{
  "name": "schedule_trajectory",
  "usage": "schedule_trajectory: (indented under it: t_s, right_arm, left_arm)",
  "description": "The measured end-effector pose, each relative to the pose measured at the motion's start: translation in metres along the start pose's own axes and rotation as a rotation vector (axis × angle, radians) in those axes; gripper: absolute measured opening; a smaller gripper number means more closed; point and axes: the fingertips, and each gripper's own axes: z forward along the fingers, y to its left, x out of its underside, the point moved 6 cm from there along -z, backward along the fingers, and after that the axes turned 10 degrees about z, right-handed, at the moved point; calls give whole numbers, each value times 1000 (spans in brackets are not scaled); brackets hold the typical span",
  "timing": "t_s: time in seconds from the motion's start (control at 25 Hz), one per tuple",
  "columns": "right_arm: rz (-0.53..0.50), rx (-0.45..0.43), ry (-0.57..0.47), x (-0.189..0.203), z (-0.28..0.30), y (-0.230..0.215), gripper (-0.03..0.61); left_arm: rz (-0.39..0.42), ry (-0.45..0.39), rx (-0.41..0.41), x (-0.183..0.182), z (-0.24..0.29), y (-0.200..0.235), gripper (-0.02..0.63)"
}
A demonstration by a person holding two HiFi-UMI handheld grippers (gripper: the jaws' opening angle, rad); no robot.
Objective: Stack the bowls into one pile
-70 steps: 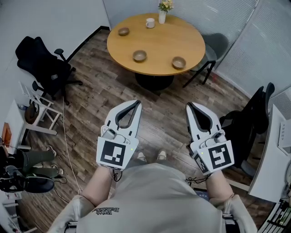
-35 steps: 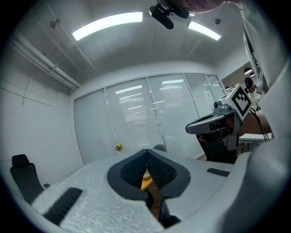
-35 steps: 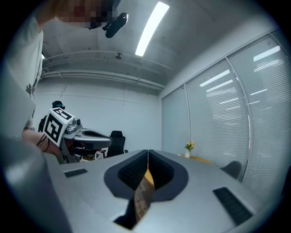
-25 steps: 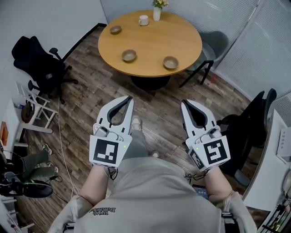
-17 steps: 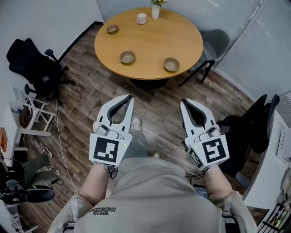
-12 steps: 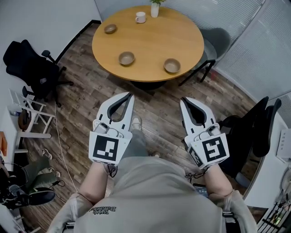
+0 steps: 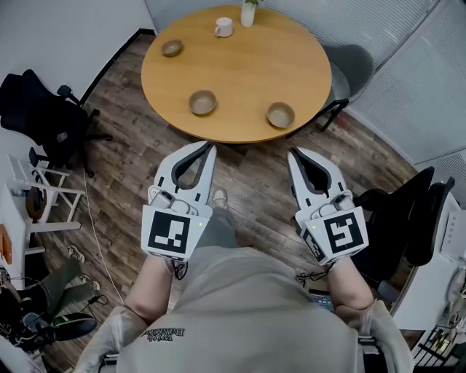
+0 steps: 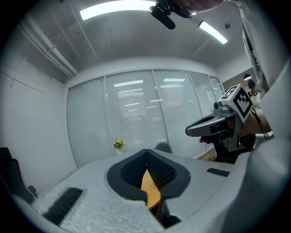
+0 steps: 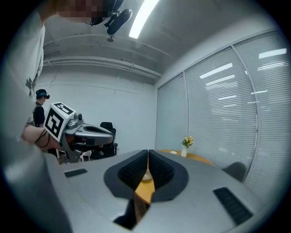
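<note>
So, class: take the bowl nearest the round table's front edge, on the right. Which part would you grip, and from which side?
Grip the near rim of the bowl, coming down from above with one jaw inside and one outside. It sits upright with its mouth open and looks round and shallow, so its walls offer no flat hold. The right gripper is closest but is shut, so it must open first.

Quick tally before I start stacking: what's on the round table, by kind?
Bowls: 3
Mug: 1
Vase: 1
Total: 5
</note>
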Motion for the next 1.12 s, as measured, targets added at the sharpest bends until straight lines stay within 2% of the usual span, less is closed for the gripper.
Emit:
schedule_trajectory:
  t_s: [0.44,0.84,1.12]
  right_arm:
    - [0,65,20,-26,85,-19,28]
    - [-25,133,-12,-57,159,-29,28]
    - [-33,169,-11,-65,180,-37,28]
  left_arm:
    - [5,-16,62,13,60,78,18]
    - [14,-55,114,23,105,149,18]
    - [14,-73,138,27,126,172,18]
